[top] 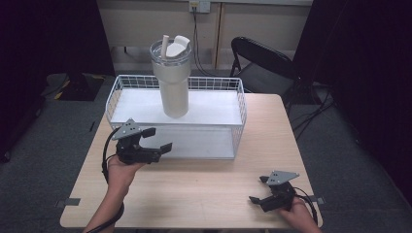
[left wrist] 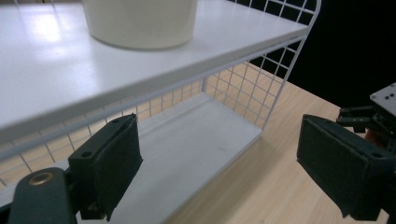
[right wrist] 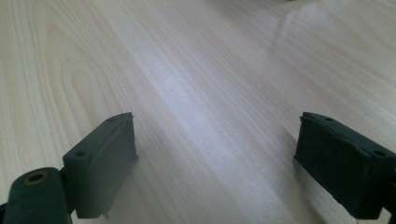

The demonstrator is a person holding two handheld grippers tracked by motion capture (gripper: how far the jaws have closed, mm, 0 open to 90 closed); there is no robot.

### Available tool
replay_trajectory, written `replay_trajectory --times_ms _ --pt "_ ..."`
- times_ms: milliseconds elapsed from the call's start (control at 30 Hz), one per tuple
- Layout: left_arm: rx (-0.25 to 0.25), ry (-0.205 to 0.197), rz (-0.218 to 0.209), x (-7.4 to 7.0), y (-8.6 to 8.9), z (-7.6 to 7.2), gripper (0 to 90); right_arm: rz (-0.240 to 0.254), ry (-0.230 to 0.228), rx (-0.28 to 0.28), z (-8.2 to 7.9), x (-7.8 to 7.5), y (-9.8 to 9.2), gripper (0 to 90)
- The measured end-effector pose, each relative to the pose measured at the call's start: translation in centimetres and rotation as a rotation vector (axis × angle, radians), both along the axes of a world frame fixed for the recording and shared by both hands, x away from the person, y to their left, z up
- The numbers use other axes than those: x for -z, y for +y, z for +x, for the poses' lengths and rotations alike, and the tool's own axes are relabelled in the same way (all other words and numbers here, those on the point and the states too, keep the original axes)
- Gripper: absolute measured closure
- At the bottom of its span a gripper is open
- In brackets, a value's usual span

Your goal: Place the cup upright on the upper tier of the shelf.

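Note:
A cream tumbler [top: 173,80] with a clear lid and a straw stands upright on the top board of a white wire shelf rack [top: 239,104]. My left gripper [top: 159,139] is open in front of the rack's left part, with nothing between its jaws. In the left gripper view the left gripper [left wrist: 219,158] faces the gap under the top board [left wrist: 70,70], and the tumbler's base [left wrist: 140,21] sits above. Near the table's front right corner my right gripper [top: 257,189] is open and empty. In the right gripper view the right gripper [right wrist: 215,158] hovers low over bare wood.
The wooden table [top: 204,179] has free room in front of the rack. A black folding chair [top: 262,60] stands behind the table at the right. Dark curtains hang on both sides. The rack's lower board [left wrist: 196,144] is bare.

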State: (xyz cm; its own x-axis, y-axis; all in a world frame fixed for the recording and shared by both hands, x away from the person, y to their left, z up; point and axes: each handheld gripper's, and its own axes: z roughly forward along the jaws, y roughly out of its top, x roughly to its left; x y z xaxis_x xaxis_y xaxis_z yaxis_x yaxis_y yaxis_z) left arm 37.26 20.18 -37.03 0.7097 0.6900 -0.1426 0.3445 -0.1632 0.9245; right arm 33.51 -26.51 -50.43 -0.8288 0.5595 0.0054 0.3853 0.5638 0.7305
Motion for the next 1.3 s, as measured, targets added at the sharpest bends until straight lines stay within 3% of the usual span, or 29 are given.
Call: replay_trajectory --times_ms 333,667,767,1167,1300 --pt "0.025 0.039 0.006 3.1 -0.1 -0.6 13.2 0.0 0.0 0.0 0.0 0.0 0.0 11.7" --pt "0.018 0.091 0.001 6.4 0.2 -1.2 12.3 0.0 0.0 0.0 0.0 0.0 0.0 11.7" --pt "0.016 0.102 0.026 7.2 0.3 -1.2 12.3 0.0 0.0 0.0 0.0 0.0 0.0 11.7" --pt "0.004 0.149 0.053 10.0 0.8 -1.6 12.4 0.0 0.0 0.0 0.0 0.0 0.0 11.7" --pt "0.008 0.155 0.094 10.8 0.6 -1.7 12.3 0.0 0.0 0.0 0.0 0.0 0.0 11.7"
